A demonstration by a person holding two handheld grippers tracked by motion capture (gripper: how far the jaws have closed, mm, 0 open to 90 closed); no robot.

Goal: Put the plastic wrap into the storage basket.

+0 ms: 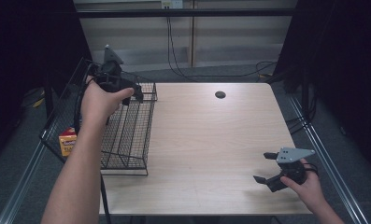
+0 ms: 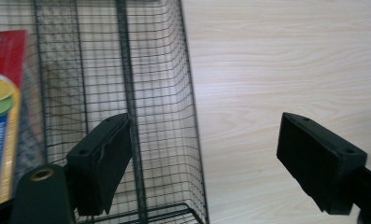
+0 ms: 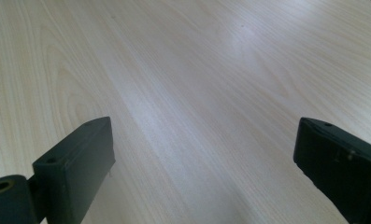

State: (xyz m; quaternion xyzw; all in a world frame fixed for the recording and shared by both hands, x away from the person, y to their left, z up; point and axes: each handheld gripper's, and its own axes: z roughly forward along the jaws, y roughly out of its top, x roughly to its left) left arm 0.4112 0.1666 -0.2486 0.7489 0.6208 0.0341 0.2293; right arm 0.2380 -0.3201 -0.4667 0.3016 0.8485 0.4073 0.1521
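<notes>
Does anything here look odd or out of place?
Yes: the black wire basket hangs partly off the table's left edge, and the colourful box stands tilted against its outer wall.

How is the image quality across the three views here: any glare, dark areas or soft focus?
High view: dim and dark around the edges, but the table is evenly lit and the wire basket reads clearly. Left gripper view: sharp on the basket mesh, while the colourful box is cut off by the frame edge. Right gripper view: a pale sheen of glare runs across the wood, and the near tongs look slightly soft.
</notes>
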